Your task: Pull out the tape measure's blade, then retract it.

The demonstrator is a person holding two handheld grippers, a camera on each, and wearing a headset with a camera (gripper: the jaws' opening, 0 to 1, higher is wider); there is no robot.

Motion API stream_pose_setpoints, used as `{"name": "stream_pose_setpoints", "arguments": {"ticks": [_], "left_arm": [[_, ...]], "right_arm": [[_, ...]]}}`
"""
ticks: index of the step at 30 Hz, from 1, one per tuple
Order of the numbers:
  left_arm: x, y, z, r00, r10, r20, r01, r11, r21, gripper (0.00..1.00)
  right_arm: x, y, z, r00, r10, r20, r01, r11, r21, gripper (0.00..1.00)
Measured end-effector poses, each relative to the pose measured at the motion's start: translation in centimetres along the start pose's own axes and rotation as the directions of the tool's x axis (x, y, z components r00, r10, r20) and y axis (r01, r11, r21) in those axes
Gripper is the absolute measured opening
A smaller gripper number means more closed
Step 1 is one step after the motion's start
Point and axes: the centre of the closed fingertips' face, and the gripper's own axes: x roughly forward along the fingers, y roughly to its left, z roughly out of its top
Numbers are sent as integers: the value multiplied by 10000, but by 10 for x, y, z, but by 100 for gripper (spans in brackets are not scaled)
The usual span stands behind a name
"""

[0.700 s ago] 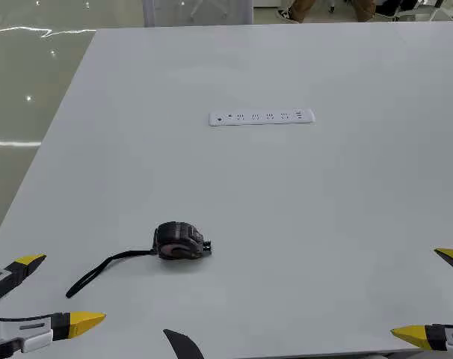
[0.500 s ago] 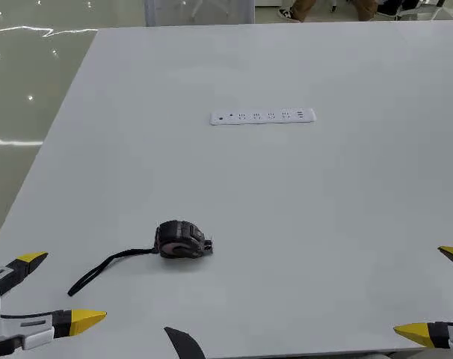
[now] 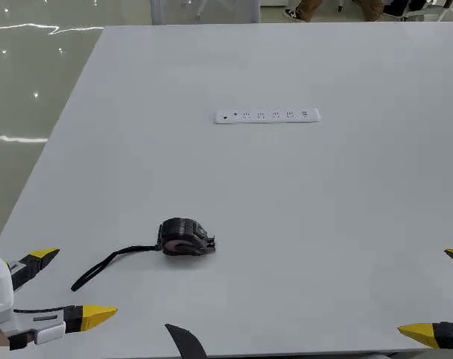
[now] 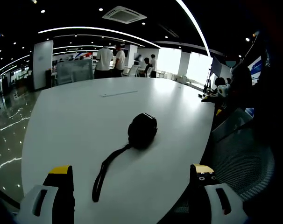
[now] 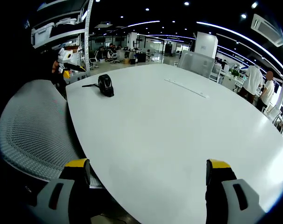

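Both grippers hang at the near edge of the wide white bench [image 3: 346,194] with nothing in them, which looks like a ready stance before any reach. The left gripper [image 3: 81,282] has its yellow-tipped fingers [image 4: 61,171] spread wide, and the right gripper [image 3: 430,292] is spread just as wide. The dark grey, rounded tape measure [image 3: 184,238] lies flat on its side on the bench, its blade wholly inside the case. Its thin black wrist strap [image 3: 107,263] trails back toward the left fingers, while what seems to be the hook end faces the right side. That probably suits holding the case with the left and drawing the blade with the right. It lies near, straight ahead of the left fingers and centred on their gap. From the right fingers it is well apart, far ahead and to their left. A long white power strip [image 3: 267,115] lies well beyond it.
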Motion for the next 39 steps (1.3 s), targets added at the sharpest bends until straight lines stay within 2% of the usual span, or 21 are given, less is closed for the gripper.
{"name": "stream_pose_setpoints", "arguments": {"ticks": [3, 5, 9, 11, 14, 16, 20, 21, 22, 25, 26, 27, 28, 29, 30, 31, 33, 34, 35, 38, 39], "left_arm": [[1, 4, 2, 9998, 208, 2, -208, 9996, -185, 100], [2, 0, 2, 9999, -80, -92, 77, 9994, -347, 100], [9, -6, 5, 9989, -361, -297, 356, 9992, -166, 100], [16, -9, 13, 9984, -496, -255, 502, 9985, 207, 100], [30, -17, 23, 9936, -1052, -414, 1084, 9905, 845, 100], [41, -21, 23, 9862, -1364, -938, 1485, 9793, 1372, 100], [67, -20, 19, 9618, -1632, -2198, 2120, 9520, 2207, 100], [71, -18, 20, 9594, -1571, -2343, 2126, 9486, 2346, 99], [78, -19, 21, 9506, -1647, -2630, 2335, 9379, 2566, 99], [94, -23, 27, 9325, -1971, -3025, 2892, 9094, 2989, 97], [98, -24, 28, 9264, -2002, -3188, 2989, 9060, 2996, 96], [106, -24, 32, 9235, -2032, -3253, 3130, 8895, 3330, 95], [112, -22, 36, 9269, -1955, -3203, 3139, 8716, 3766, 97], [116, -22, 37, 9224, -1913, -3356, 3251, 8535, 4072, 96], [119, -21, 32, 8986, -1901, -3954, 3571, 8404, 4076, 92], [123, -20, 30, 8913, -1770, -4174, 3504, 8532, 3864, 92], [134, -27, 35, 8864, -2144, -4103, 3913, 8206, 4166, 94], [138, -25, 33, 8816, -2107, -4223, 3940, 8211, 4129, 93], [142, -25, 32, 8713, -2071, -4450, 4060, 8136, 4163, 92], [151, -28, 34, 8599, -2188, -4612, 4298, 7979, 4228, 88], [153, -29, 34, 8542, -2254, -4686, 4404, 7928, 4214, 84]], "right_arm": [[1, 0, 0, 10000, 28, -35, -28, 10000, -59, 100], [3, -1, -1, 9998, -12, -206, 3, 9990, -452, 100], [7, 0, 3, 9997, 74, -213, -83, 9990, -443, 100], [11, 0, 12, 9998, 180, -73, -183, 9990, -414, 100], [23, 4, 26, 9987, 513, 68, -508, 9968, -625, 100], [34, 13, 33, 9946, 1035, -86, -1039, 9914, -801, 100], [60, 34, 54, 9778, 2095, -77, -2086, 9691, -1316, 100], [65, 38, 58, 9741, 2261, -77, -2249, 9641, -1409, 100], [73, 42, 63, 9693, 2453, -143, -2444, 9564, -1601, 100], [93, 44, 71, 9610, 2751, -270, -2751, 9422, -1910, 100], [98, 46, 74, 9581, 2852, -261, -2847, 9384, -1957, 100], [106, 50, 80, 9536, 2996, -302, -2992, 9318, -2052, 100], [112, 53, 84, 9503, 3098, -322, -3097, 9291, -2020, 100], [118, 57, 90, 9445, 3275, -253, -3261, 9259, -1906, 100], [128, 64, 100, 9361, 3513, -144, -3479, 9193, -1839, 100], [135, 66, 107, 9336, 3582, -64, -3517, 9127, -2081, 100], [152, 74, 116, 9274, 3736, -184, -3670, 8994, -2373, 100], [157, 77, 119, 9238, 3821, -256, -3767, 8946, -2405, 100], [167, 82, 123, 9176, 3967, -268, -3902, 8856, -2519, 100], [185, 91, 130, 9032, 4266, -473, -4226, 8644, -2724, 96], [192, 92, 131, 9028, 4268, -530, -4236, 8610, -2816, 95]]}}
